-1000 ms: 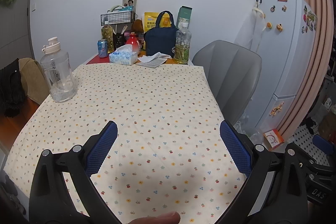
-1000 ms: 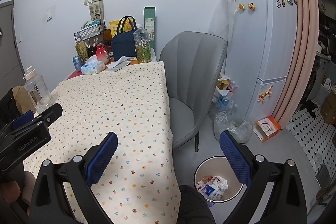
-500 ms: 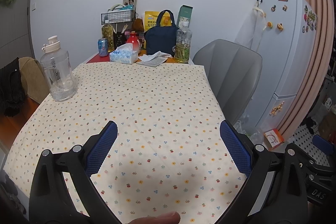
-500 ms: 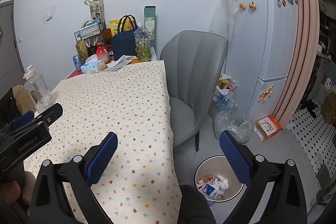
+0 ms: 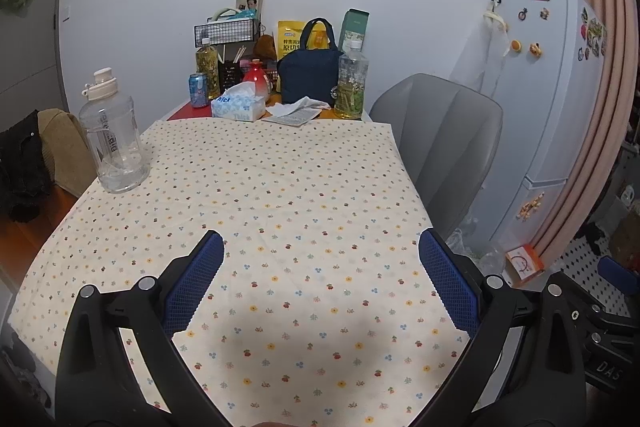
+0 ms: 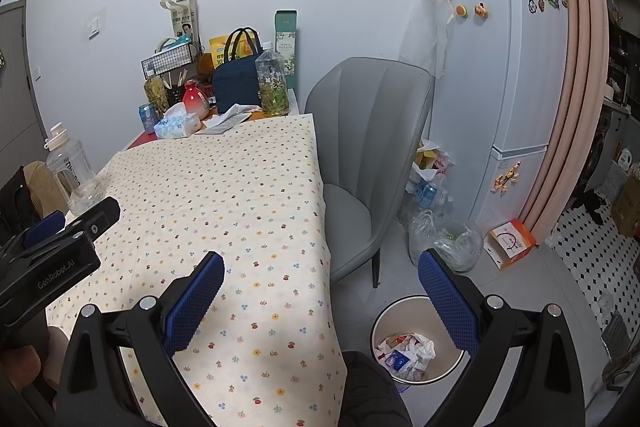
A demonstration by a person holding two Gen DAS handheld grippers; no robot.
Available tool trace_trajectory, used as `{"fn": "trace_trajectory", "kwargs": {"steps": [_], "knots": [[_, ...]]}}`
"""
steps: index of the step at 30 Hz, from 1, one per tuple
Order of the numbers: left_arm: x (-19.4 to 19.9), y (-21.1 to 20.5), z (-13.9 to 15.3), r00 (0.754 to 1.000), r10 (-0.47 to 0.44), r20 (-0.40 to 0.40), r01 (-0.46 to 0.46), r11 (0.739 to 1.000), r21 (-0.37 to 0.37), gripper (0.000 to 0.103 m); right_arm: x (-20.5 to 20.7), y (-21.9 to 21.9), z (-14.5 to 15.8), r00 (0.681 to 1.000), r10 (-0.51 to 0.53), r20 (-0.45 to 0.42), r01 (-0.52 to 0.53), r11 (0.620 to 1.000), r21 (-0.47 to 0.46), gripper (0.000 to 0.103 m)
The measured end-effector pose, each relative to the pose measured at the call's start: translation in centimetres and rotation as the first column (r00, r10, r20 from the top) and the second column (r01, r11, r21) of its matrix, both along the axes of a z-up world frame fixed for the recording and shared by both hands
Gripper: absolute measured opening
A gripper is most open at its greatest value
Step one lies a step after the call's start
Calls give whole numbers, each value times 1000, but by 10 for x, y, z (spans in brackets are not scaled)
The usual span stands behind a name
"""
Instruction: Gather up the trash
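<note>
Left gripper (image 5: 320, 259): jaws spread wide, nothing between the blue pads, hovering over the near end of the flowered tablecloth (image 5: 280, 195). Right gripper (image 6: 320, 279): likewise fully spread and empty, held over the cloth's right edge, with the trash bin (image 6: 384, 315) on the floor below its right finger.

Change over the last second: almost none. Both views have held nearly fixed and nothing has been gripped (a pause, or a scan for targets, by the look of it).

Outward: the cloth in front of both grippers is bare. The likeliest trash left is the crumpled paper (image 5: 296, 107) at the far end of the table, beside the tissue box (image 5: 239, 103) and just in front of the navy bag (image 5: 310, 77). The bin already holds wrappers.

Judgement: collection nearly done, or the next pick requires a long reach forward.
</note>
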State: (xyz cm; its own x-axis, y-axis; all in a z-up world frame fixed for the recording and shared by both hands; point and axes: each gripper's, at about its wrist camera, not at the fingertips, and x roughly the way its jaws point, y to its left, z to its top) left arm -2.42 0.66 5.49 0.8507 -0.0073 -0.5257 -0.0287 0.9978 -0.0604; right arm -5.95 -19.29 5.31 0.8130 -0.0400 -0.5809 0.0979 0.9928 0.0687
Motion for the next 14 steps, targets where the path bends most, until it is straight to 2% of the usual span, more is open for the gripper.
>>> {"fn": "trace_trajectory", "kwargs": {"steps": [14], "knots": [[2,-2,1,1000,4,-8,-4,1000,-5,97,-2,-1,1,1000,-3,7,3,1000,4,95]]}}
